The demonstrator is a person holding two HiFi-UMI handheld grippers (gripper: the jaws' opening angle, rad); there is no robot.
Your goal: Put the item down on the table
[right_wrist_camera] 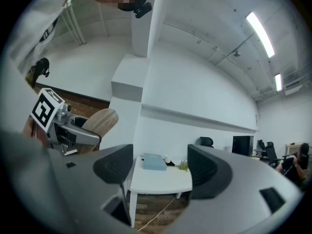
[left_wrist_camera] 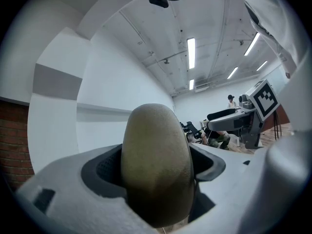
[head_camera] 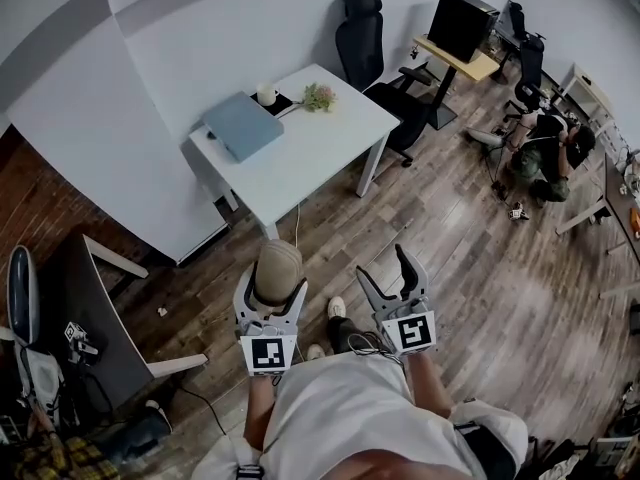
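Note:
A tan, egg-shaped item [head_camera: 277, 268] sits upright between the jaws of my left gripper [head_camera: 275, 286], which is shut on it. In the left gripper view the tan item [left_wrist_camera: 156, 155] fills the gap of the left gripper [left_wrist_camera: 157, 172], both pads pressing its sides. My right gripper [head_camera: 388, 273] stands open and empty just to the right, at about the same height. The white table [head_camera: 320, 148] lies ahead, well beyond both grippers. The right gripper view looks past the open right gripper [right_wrist_camera: 158, 167] at the white table [right_wrist_camera: 161, 180], with the tan item [right_wrist_camera: 100, 121] at the left.
On the table's far left are a blue-grey flat box [head_camera: 243, 125], a white cup [head_camera: 266, 95] and a small plant [head_camera: 318, 96]. A black office chair [head_camera: 365, 38] stands behind it. A person [head_camera: 545, 158] sits on the wooden floor at right. A dark desk [head_camera: 90, 318] is at left.

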